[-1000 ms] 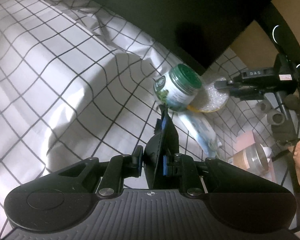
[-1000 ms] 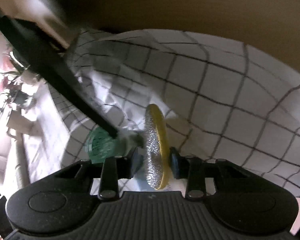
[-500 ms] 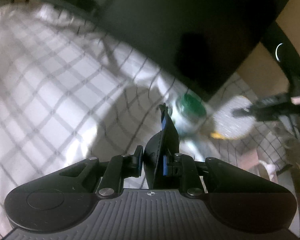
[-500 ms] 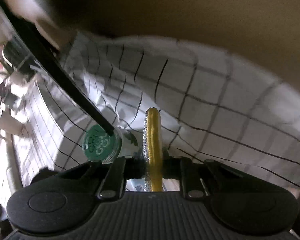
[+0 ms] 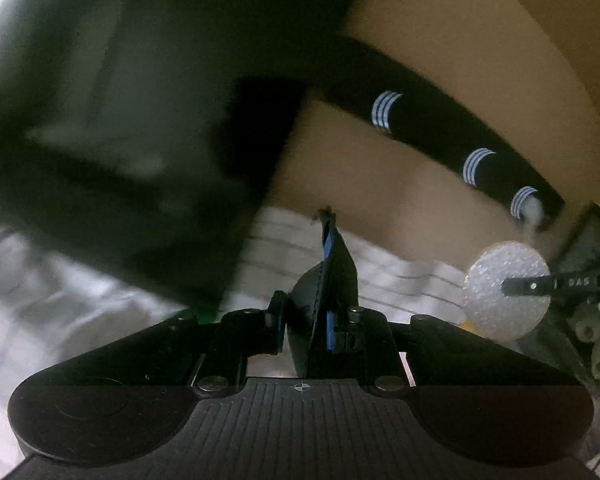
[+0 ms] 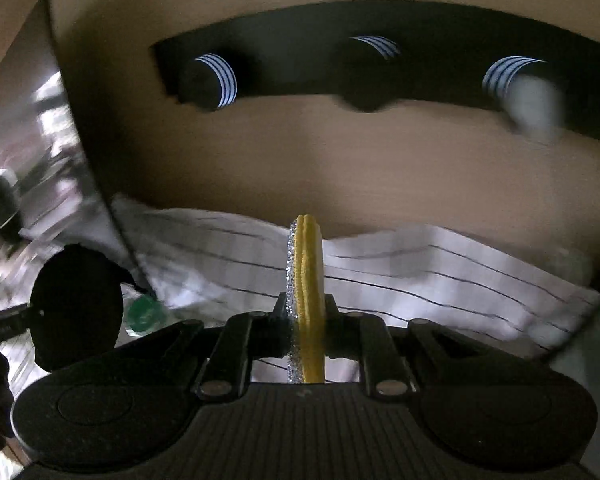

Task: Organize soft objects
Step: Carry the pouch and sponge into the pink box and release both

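Observation:
My left gripper [image 5: 320,320] is shut on a flat black pad with a blue edge [image 5: 334,268], held edge-on and lifted off the checked cloth [image 5: 400,272]. My right gripper [image 6: 306,316] is shut on a round sponge, yellow with a silver scouring face [image 6: 306,264], also edge-on. In the left wrist view the sponge's silver face [image 5: 506,292] shows at the right, clamped in the right gripper [image 5: 512,286]. In the right wrist view the black pad [image 6: 76,308] shows as a dark disc at the left.
A black wall rack with three round hooks [image 6: 380,64] hangs on the tan wall above the cloth [image 6: 420,268]; it also shows in the left wrist view [image 5: 460,148]. A green-lidded jar [image 6: 142,314] lies on the cloth. A dark screen [image 5: 120,140] stands at the left.
Both grippers have lifted and tilted up from the cloth with their objects. The views now face the wall and rack; the jar has dropped low in view.

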`<state>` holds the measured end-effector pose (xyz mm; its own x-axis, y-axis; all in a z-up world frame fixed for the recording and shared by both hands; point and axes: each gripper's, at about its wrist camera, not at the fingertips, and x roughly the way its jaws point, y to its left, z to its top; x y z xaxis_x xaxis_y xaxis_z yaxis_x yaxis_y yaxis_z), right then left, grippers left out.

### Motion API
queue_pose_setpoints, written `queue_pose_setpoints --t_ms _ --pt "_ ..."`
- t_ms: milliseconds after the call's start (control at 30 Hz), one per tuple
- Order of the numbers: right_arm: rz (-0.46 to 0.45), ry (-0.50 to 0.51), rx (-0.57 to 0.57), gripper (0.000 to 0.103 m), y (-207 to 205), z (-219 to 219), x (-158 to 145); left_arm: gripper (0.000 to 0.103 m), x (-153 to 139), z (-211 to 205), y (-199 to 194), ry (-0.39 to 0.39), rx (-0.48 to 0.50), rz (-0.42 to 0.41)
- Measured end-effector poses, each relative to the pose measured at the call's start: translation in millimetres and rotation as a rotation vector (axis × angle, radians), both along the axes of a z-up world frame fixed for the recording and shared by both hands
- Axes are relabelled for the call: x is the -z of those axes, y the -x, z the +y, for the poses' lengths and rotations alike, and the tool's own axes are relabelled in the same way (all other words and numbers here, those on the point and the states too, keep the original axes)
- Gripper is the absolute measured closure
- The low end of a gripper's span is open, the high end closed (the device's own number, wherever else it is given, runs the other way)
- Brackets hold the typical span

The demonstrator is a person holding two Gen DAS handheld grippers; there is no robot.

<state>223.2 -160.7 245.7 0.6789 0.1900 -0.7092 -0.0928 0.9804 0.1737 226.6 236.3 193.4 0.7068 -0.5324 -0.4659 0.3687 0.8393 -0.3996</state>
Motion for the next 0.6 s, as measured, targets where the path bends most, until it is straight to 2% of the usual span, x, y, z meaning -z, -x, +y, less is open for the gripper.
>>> queue_pose_setpoints --t_ms 233,400,600 --pt "-0.018 0.029 0.177 0.088 52.7 -62.7 9.9 0.082 -5.1 -98.4 -9.8 -0.021 0.240 0.005" --pt "-0.004 0.040 0.227 0.088 71.6 -79.8 31.8 0.082 10.1 -165.9 -19.9 0.002 0.382 0.087" --pt "-0.020 0.128 0.261 0.088 87.9 -80.8 52.9 0.082 42.7 -236.9 -24.2 -0.027 0.492 0.178"
